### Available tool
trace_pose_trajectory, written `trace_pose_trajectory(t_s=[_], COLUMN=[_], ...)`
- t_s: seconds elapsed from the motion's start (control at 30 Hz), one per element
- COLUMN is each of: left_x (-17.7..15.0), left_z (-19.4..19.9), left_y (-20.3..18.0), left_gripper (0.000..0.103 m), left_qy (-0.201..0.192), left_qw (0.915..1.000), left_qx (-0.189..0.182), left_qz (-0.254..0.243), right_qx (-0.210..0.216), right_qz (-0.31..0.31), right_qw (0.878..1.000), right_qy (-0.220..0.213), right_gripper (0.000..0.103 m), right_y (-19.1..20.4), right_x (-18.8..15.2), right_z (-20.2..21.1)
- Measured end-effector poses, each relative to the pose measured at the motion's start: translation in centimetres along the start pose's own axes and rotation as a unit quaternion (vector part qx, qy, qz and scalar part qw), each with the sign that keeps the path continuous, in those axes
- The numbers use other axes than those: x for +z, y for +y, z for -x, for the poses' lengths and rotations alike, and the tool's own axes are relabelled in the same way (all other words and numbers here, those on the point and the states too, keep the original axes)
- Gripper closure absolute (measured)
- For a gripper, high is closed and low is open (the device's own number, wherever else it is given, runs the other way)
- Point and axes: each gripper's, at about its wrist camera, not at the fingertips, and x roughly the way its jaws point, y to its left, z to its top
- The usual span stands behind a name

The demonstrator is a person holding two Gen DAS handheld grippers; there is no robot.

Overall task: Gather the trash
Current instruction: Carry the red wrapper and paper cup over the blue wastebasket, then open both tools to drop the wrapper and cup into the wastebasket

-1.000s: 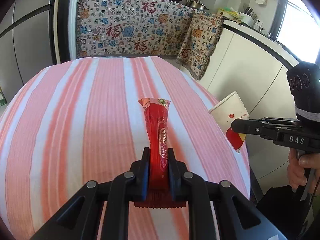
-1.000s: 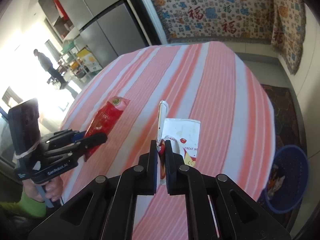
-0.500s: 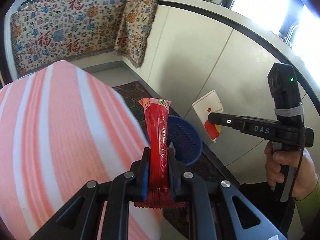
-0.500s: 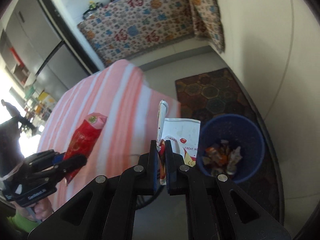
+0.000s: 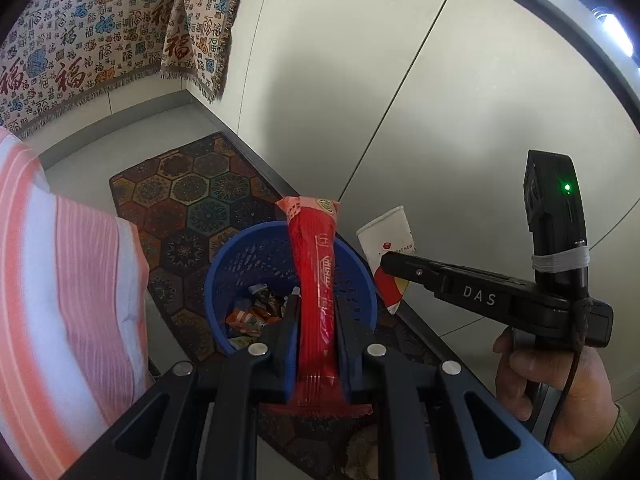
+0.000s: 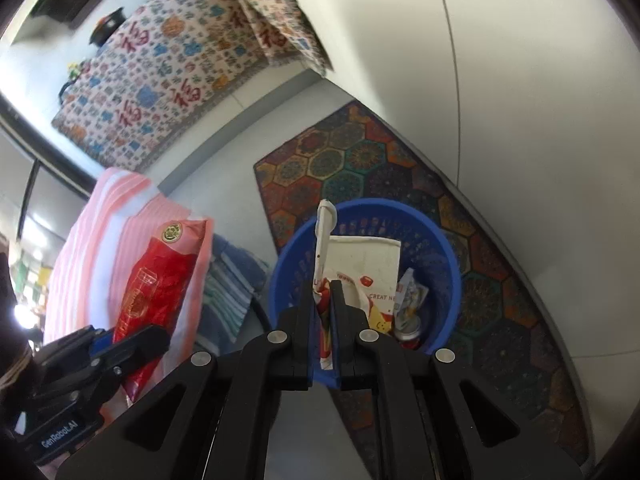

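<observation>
My left gripper point(image 5: 316, 308) is shut on a long red snack wrapper point(image 5: 316, 272) and holds it above the blue trash basket point(image 5: 240, 256) on the floor. My right gripper point(image 6: 325, 292) is shut on a flattened white paper cup point(image 6: 364, 264), held over the same basket point(image 6: 436, 232). The basket holds several wrappers point(image 5: 250, 314). In the left wrist view the right gripper point(image 5: 384, 262) with the cup point(image 5: 390, 240) is just right of the basket. In the right wrist view the left gripper point(image 6: 156, 336) with the red wrapper point(image 6: 160, 280) is at the left.
The pink-and-white striped table point(image 5: 60, 280) stands left of the basket. A patterned rug point(image 6: 360, 160) lies under the basket. White cabinet fronts point(image 5: 440, 100) run along the right. A patterned cloth point(image 5: 80, 40) hangs at the back.
Both grippers have swung from over the table to the right and down, and now hang over the blue basket, each still holding its trash.
</observation>
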Motion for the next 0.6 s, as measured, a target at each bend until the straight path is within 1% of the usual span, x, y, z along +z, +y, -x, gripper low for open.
trace_pose_trajectory(t_s=[0.03,0.1,0.13,0.17,0.2,0.23,0.27,0.3,0.33,0.37,0.4,0.43,0.47,0.5,0.53,0.57,0.6], left_x=[0.3,0.7,1.0,1.3,1.5,1.5,1.5,1.5,1.4,1.4,1.3,1.1,0.7,0.4,0.0,-0.6,-1.2], left_z=[-0.9,-2.6,-3.5,-4.4,-4.9,-5.0,-4.9,-4.6,-4.1,-3.5,-3.2,-2.3,-1.3,-0.5,0.5,1.8,2.8], left_y=[0.0,-0.1,-0.1,0.0,-0.2,-0.2,-0.2,-0.3,-0.3,-0.3,-0.5,-0.8,-1.1,-1.5,-1.6,-1.9,-2.1], left_gripper=[0.087,0.085,0.074,0.059,0.054,0.052,0.052,0.052,0.051,0.047,0.045,0.038,0.031,0.028,0.021,0.017,0.017], left_qy=[0.003,0.010,0.017,0.025,0.026,0.023,0.019,0.015,0.010,0.002,-0.005,-0.012,-0.019,-0.024,-0.030,-0.035,-0.035], left_qw=[1.0000,0.9999,0.9998,0.9996,0.9996,0.9997,0.9998,0.9998,0.9997,0.9996,0.9993,0.9987,0.9977,0.9968,0.9965,0.9965,0.9966], left_qx=[0.000,0.000,0.004,0.009,0.011,0.011,0.009,0.013,0.017,0.020,0.026,0.037,0.053,0.063,0.066,0.063,0.063], left_qz=[-0.001,-0.004,-0.006,-0.007,-0.005,-0.004,-0.006,-0.010,-0.015,-0.020,-0.026,-0.033,-0.039,-0.042,-0.042,-0.042,-0.041], right_qx=[0.008,0.023,0.020,0.018,0.020,0.018,0.015,0.013,0.010,0.003,-0.011,-0.025,-0.035,-0.041,-0.048,-0.057,-0.067], right_qz=[-0.012,-0.036,-0.052,-0.066,-0.080,-0.088,-0.094,-0.096,-0.096,-0.093,-0.085,-0.077,-0.067,-0.057,-0.047,-0.035,-0.020], right_qw=[1.000,0.999,0.998,0.998,0.997,0.996,0.995,0.995,0.995,0.995,0.996,0.996,0.997,0.997,0.997,0.997,0.997], right_qy=[0.003,0.007,0.004,-0.002,-0.010,-0.015,-0.018,-0.020,-0.022,-0.024,-0.027,-0.030,-0.034,-0.037,-0.038,-0.038,-0.037], right_gripper=[0.096,0.091,0.087,0.081,0.062,0.052,0.051,0.051,0.047,0.044,0.034,0.024,0.019,0.009,0.000,0.000,0.000], right_y=[-0.7,-2.1,-3.0,-3.7,-4.4,-4.9,-5.3,-5.7,-5.9,-5.9,-5.7,-5.2,-4.8,-4.2,-3.7,-3.0,-2.3], right_x=[0.1,0.3,0.2,0.0,-0.2,-0.5,-0.6,-0.8,-0.9,-1.0,-1.1,-1.0,-0.9,-1.1,-1.3,-1.6,-2.1], right_z=[-0.8,-2.5,-3.2,-3.6,-3.8,-3.9,-3.8,-3.5,-3.2,-2.6,-1.9,-1.2,-0.4,0.8,1.8,3.0,4.2])
